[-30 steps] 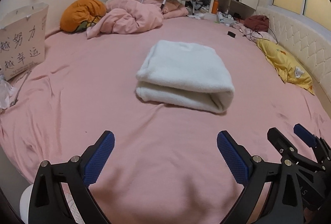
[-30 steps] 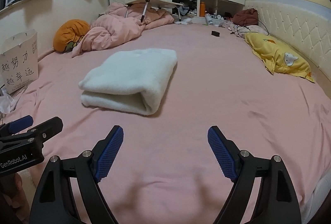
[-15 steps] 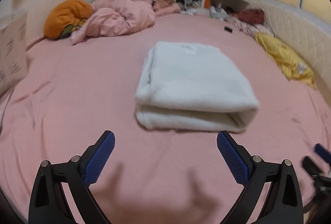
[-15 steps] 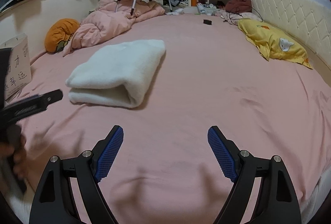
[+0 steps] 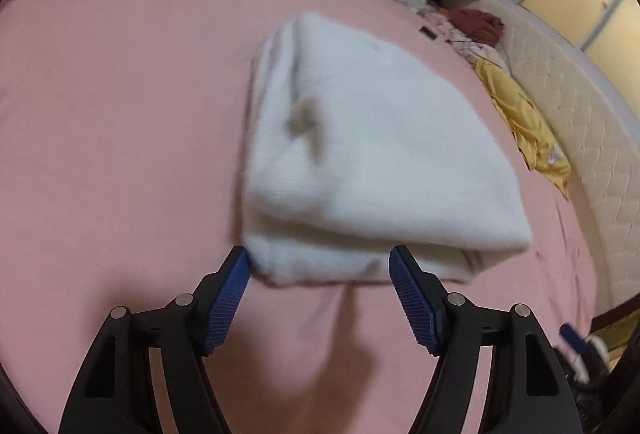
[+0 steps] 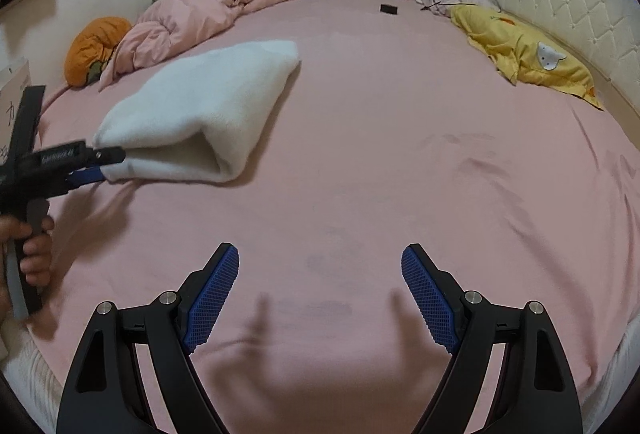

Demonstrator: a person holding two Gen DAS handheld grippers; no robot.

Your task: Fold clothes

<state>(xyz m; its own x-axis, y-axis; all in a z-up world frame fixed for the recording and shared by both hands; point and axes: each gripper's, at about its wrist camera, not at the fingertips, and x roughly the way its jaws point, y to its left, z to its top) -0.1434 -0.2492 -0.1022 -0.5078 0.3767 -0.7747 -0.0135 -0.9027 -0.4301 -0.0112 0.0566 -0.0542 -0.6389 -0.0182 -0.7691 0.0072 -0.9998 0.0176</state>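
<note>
The left gripper, jaws just narrowing but unclenched, straddled the folded white fleece garment's near corner; the right gripper stood released.

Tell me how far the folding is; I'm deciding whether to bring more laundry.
Done: the white fleece garment already lies folded on the pink sheet. In hand: the left gripper, jaws just closing, straddles its near corner. The right gripper hangs open, empty. Left: any further fold.

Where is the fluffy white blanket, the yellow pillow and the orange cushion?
White blanket [image 6: 200,105], right wrist view, middle of its top.
Yellow pillow [image 6: 520,49], right wrist view, middle of the cover.
Orange cushion [image 6: 94,47], right wrist view, its rounded front.
</note>
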